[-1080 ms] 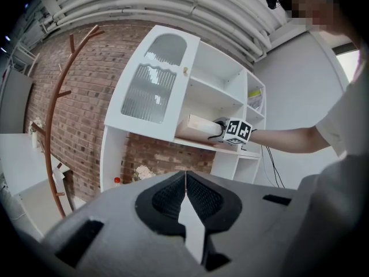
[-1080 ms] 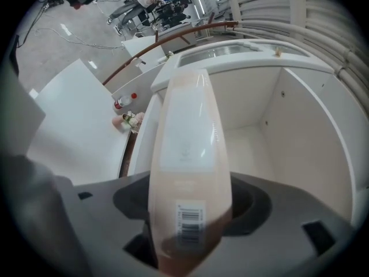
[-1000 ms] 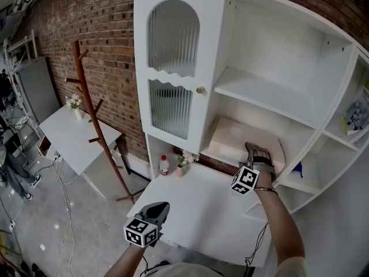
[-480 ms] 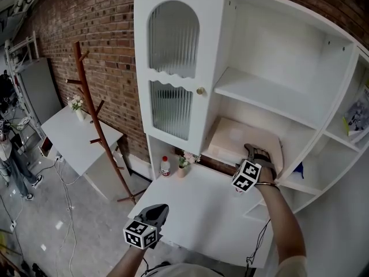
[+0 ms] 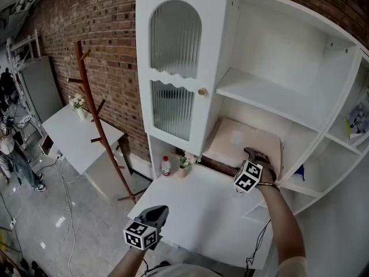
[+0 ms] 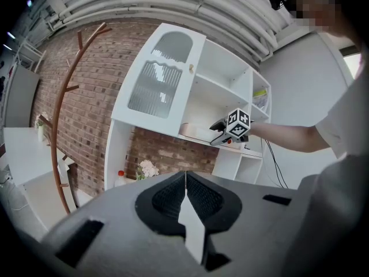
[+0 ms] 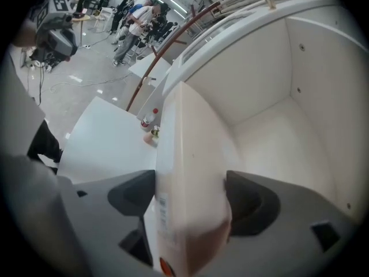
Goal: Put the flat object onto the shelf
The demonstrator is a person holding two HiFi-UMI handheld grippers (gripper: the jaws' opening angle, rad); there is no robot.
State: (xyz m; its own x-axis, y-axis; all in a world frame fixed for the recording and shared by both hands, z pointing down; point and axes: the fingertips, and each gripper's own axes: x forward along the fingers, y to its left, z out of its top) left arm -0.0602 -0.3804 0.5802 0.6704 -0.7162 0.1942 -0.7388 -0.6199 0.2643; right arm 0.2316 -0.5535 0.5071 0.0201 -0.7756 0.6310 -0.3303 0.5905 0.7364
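The flat box [image 5: 242, 142] is lying on the cabinet's lower shelf [image 7: 277, 154], its near edge sitting between the 2 jaws of the right gripper [image 5: 258, 156]. Those jaws have just been opening and are standing wide, loose around the box rather than clamping it. The left gripper [image 6: 185, 196] is hanging low over the table, clenched on nothing. In the right gripper view the box is covering most of both pads, and its near end is blurring out.

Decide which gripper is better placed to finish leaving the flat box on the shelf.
Right. The right gripper is at the shelf with the flat box between its jaws, which have just been opening. The left gripper, shut and empty, hangs back by the table's near edge.
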